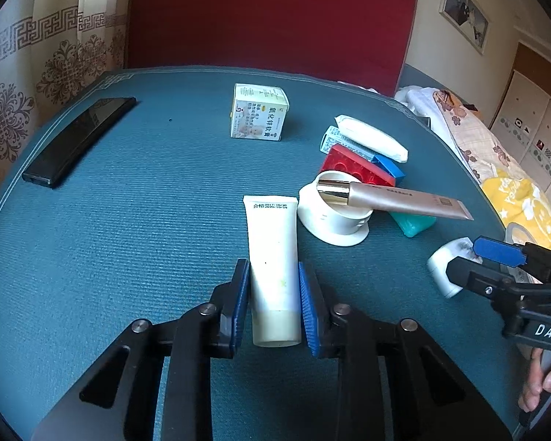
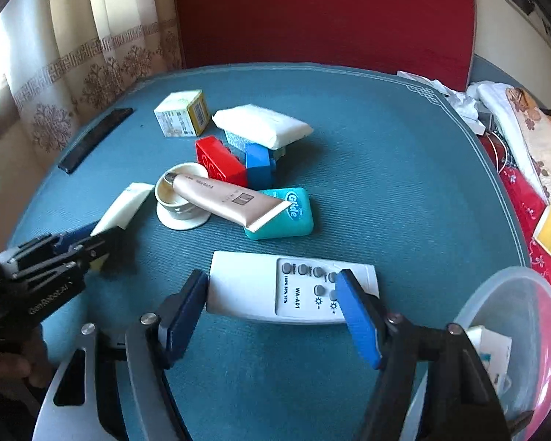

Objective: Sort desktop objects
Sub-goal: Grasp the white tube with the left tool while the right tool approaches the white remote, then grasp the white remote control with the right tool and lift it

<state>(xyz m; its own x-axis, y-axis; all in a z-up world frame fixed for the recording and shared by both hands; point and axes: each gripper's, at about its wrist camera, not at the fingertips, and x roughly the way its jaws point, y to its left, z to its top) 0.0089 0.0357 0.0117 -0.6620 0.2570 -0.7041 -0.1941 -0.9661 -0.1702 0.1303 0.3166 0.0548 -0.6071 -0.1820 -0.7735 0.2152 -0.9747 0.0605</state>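
my left hand-held gripper [image 1: 273,303] is clenched on the white tube [image 1: 273,257], which lies on the counter [image 1: 128,202]. my right hand-held gripper [image 2: 275,316] is spread around the white remote [image 2: 294,290] without pressing it. beside its right finger a clear plastic bowl [image 2: 514,294] holds a small white packet [image 2: 494,349]. ahead, a gold tube [image 2: 224,198] rests across a white cup [image 2: 180,202].

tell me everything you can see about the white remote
The white remote is a flat, glossy plastic slab with rounded edges, lying face up on the teal mat. One half is plain; the other has a panel of small grey round buttons, brightness symbols and the print WA-AD1. The right gripper straddles it endwise, blue pads at each end, not clearly pressing. Nothing else touches it.
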